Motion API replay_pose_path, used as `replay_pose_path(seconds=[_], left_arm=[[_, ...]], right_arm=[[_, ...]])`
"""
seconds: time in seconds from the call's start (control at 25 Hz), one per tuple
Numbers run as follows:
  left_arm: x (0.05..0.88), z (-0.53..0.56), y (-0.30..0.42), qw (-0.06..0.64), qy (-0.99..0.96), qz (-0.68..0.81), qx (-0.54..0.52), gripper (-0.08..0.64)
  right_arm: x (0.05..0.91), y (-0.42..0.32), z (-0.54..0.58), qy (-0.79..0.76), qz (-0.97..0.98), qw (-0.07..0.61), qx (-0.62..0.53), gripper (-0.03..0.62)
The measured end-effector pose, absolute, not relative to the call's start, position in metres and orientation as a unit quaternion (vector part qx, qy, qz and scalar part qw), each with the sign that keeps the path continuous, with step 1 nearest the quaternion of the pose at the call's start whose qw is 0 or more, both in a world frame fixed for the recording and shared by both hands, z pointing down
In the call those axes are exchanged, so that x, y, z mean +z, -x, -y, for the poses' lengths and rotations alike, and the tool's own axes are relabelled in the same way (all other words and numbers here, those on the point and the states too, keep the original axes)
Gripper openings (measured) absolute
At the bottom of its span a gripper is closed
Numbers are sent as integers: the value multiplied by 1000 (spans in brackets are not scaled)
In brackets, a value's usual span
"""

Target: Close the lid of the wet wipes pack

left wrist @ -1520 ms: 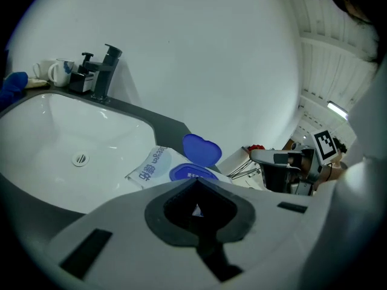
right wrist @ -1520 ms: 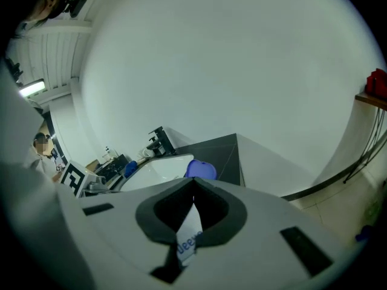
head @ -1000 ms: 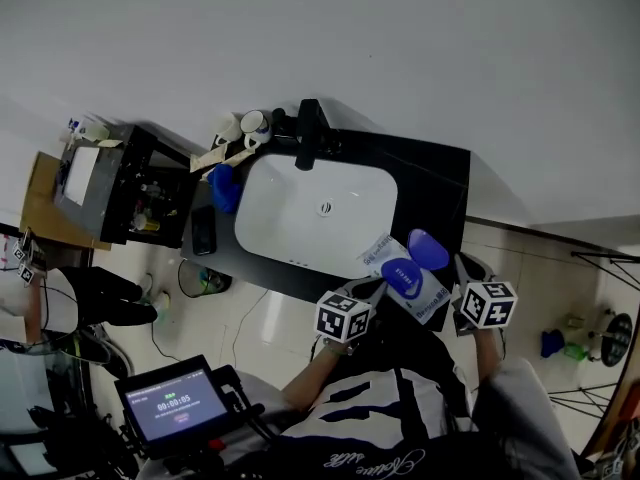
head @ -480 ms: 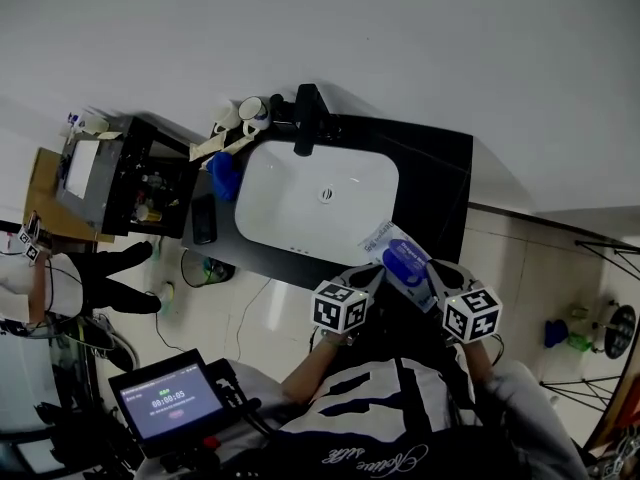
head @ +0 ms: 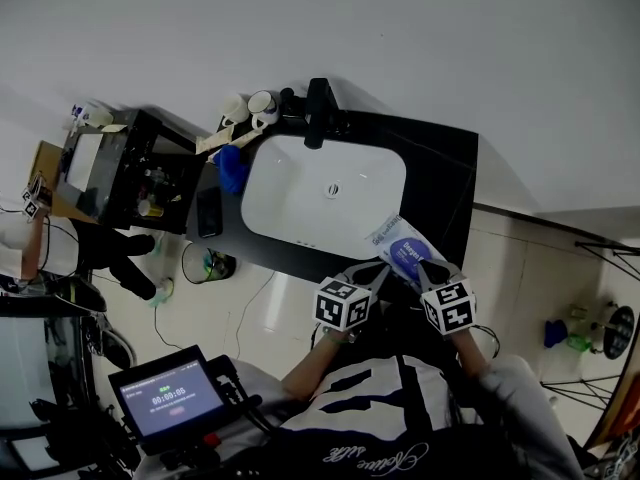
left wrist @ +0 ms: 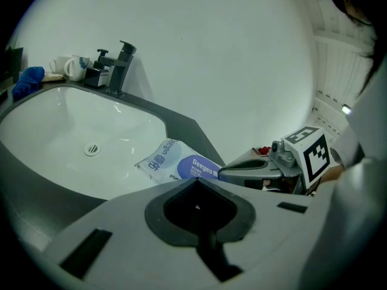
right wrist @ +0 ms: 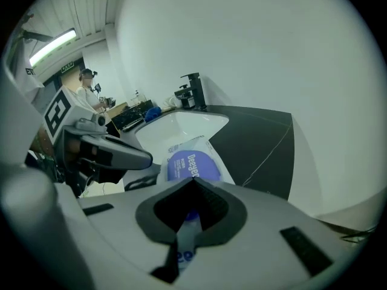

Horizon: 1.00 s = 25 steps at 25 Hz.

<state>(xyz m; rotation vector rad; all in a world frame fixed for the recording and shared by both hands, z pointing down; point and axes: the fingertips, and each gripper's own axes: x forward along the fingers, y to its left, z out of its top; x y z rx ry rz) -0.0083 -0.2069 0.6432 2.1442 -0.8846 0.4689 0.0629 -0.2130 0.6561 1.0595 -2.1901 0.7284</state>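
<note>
Wet wipes pack [head: 400, 251]: one is seen, laid flat at the front edge of the single black counter [head: 445, 183], just right of the one white basin [head: 300, 198]. At the back of the basin one black tap [head: 320, 113] is mounted. Beside it two white mugs [head: 235, 108] are stood close together, and one blue cloth [head: 232, 168] is bunched at the basin's left rim.

Two grippers are held at the counter's front edge, one on either side of the pack's near end. The right gripper [right wrist: 192, 189] is closed down on the near edge of the wet wipes pack, and a strip of the white and blue wrapper is pinched in the narrow gap between its jaws. The left gripper [left wrist: 196, 189] is brought fully together with nothing held, and is kept just beside the pack on its left.

One blue oval lid [right wrist: 192, 164] is seen lying flat on the top of the pack.
</note>
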Motion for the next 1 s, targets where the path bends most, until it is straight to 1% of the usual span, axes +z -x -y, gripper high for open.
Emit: replay_pose_path(seconds=[0.28, 0.52, 0.84, 1.0], left_arm=[[637, 201, 13, 370, -846, 337, 182, 0], [630, 197, 20, 359, -856, 326, 181, 0], [609, 194, 35, 348, -875, 298, 158, 1], [602, 179, 38, 334, -888, 279, 150, 0]], right_arm=[[658, -62, 213, -397, 813, 328, 272, -2], [660, -59, 215, -395, 796, 382, 254, -2], [647, -56, 205, -480, 781, 301, 264, -2], [624, -53, 182, -518, 773, 228, 285, -2]])
